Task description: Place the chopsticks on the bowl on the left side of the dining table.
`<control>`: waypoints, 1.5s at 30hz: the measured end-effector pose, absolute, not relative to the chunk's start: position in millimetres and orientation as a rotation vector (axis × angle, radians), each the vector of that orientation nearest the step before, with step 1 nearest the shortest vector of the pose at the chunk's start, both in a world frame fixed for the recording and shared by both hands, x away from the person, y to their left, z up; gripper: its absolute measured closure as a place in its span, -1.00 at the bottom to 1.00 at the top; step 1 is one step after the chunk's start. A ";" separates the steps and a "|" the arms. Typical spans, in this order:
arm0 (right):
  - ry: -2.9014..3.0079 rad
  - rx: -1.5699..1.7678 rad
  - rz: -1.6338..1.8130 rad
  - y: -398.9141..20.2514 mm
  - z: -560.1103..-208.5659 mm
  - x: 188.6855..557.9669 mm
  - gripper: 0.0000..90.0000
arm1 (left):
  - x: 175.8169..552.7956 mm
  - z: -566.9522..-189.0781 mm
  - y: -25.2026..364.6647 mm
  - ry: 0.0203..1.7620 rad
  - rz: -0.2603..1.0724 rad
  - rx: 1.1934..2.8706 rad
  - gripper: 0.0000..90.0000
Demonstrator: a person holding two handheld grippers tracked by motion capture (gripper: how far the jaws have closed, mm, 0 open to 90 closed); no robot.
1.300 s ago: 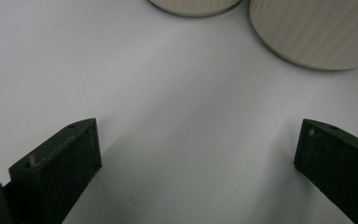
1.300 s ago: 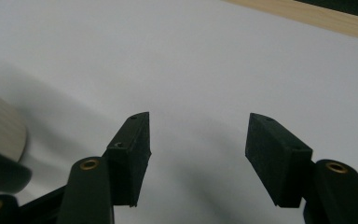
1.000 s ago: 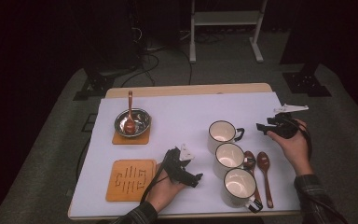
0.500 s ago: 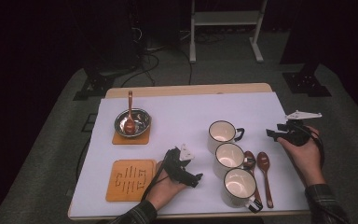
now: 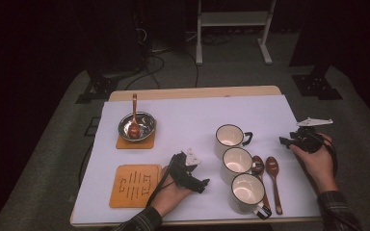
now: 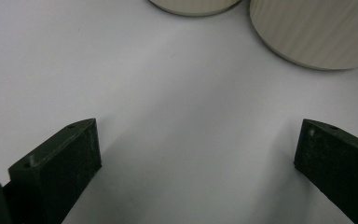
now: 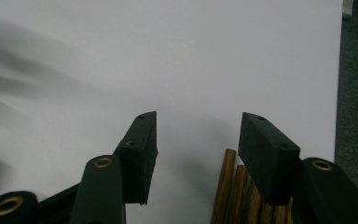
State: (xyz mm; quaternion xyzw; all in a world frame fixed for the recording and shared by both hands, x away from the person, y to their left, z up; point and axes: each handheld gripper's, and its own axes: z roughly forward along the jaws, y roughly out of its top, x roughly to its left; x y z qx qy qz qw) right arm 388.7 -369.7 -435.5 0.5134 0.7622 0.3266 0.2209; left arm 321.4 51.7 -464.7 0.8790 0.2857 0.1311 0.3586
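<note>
Three cream mugs stand in a slanting row at right of centre: far (image 5: 230, 140), middle (image 5: 236, 164) and near (image 5: 246, 192). Beside them lie two wooden spoons (image 5: 272, 181). My left gripper (image 5: 200, 184) rests low on the white table cover, just left of the mugs; in the left gripper view it (image 6: 198, 140) is wide open on bare cover, with two mug walls (image 6: 307, 32) ahead. My right gripper (image 5: 284, 141) hovers near the table's right edge, pointing left. Its jaws (image 7: 198, 126) are open and have just been closing, with nothing between them. Wooden handles (image 7: 228, 186) lie low by one jaw.
At far left a steel bowl (image 5: 143, 121) holding a wooden spoon (image 5: 134, 115) sits on a wooden coaster (image 5: 135, 142). A second coaster (image 5: 134, 185) with slits lies bare at near left. The table's right edge (image 5: 313, 192) is close to my right forearm.
My right hand has drifted a little to the right and toward the near side, sinking slightly. The left hand and its gripper have stayed put.
</note>
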 end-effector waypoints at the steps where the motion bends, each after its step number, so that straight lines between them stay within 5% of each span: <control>1: 2.112 1.422 0.897 -370.7 -436.7 389.1 0.04 | 321.5 -464.8 51.7 0.737 0.338 2.267 -1.00; 37: 2.148 1.522 0.840 -376.6 -448.4 391.9 0.80 | 321.5 -464.8 51.6 0.737 0.338 2.268 -1.00; 45: 2.141 1.542 0.866 -376.3 -446.8 393.6 0.84 | 321.6 -464.8 51.7 0.736 0.340 2.269 -1.00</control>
